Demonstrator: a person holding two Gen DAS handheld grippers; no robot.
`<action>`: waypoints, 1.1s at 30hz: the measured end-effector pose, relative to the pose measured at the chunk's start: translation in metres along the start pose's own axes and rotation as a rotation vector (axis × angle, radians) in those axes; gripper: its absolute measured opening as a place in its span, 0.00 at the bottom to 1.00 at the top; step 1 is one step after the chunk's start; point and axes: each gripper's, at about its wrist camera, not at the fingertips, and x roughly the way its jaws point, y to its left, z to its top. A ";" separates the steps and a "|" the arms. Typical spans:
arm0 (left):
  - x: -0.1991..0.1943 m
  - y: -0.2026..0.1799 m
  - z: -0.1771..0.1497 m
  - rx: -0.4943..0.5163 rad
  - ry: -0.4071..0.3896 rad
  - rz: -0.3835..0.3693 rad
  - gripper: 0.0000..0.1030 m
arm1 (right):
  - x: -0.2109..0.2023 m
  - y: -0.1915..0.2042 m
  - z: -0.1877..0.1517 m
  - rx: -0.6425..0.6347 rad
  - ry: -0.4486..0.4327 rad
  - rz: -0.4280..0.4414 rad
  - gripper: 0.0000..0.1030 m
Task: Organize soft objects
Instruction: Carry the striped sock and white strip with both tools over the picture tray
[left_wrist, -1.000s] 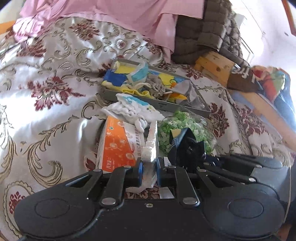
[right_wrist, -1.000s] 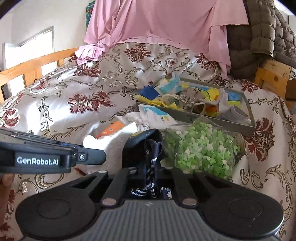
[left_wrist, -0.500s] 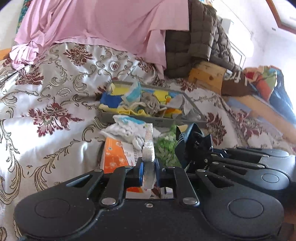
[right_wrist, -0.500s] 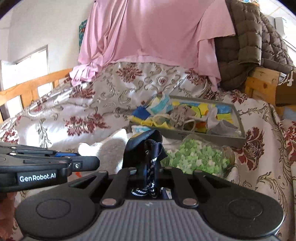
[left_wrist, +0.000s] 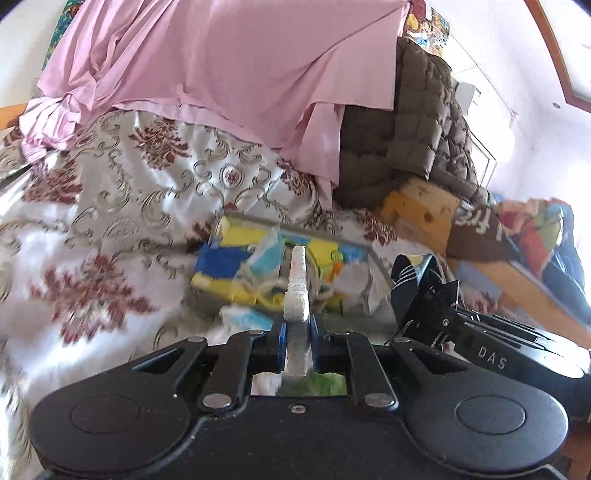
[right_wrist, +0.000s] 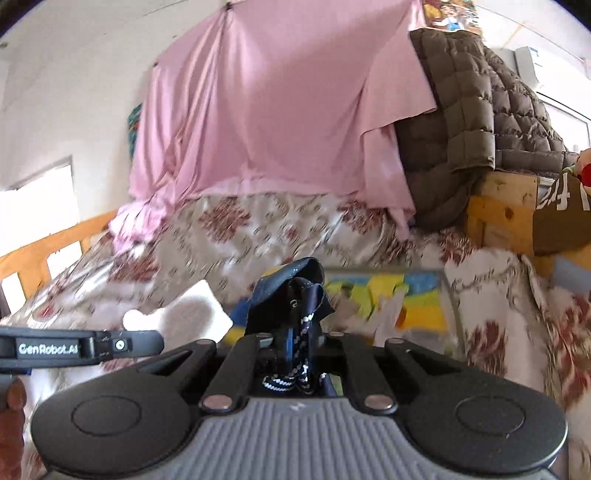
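Firmly, left gripper (left_wrist: 297, 330) clamps fuzzy white cloth (left_wrist: 297, 291); right gripper (right_wrist: 295, 341) pinches navy fabric (right_wrist: 295, 291).

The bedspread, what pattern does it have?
The bedspread is silvery white with dark red flowers and grey scrolls, seen best from the left wrist.

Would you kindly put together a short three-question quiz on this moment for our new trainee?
1. True or false: the left gripper is shut on a white fluffy cloth.
2. What is the right gripper clamped on? A) a green sponge B) a dark navy fabric item with a speckled cord C) nothing
3. Fill in: beyond both grippers, the grey tray of colourful soft items sits on the floral ____.

Key: 1 true; 2 B; 3 bedspread.
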 end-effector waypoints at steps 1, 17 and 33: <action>0.009 -0.001 0.007 0.006 -0.005 -0.002 0.13 | 0.012 -0.007 0.006 0.006 -0.011 -0.009 0.08; 0.193 -0.040 0.069 0.054 0.006 -0.093 0.13 | 0.142 -0.117 0.026 0.223 0.075 -0.114 0.08; 0.256 -0.045 0.046 0.089 0.132 -0.084 0.13 | 0.175 -0.131 0.003 0.221 0.249 -0.202 0.36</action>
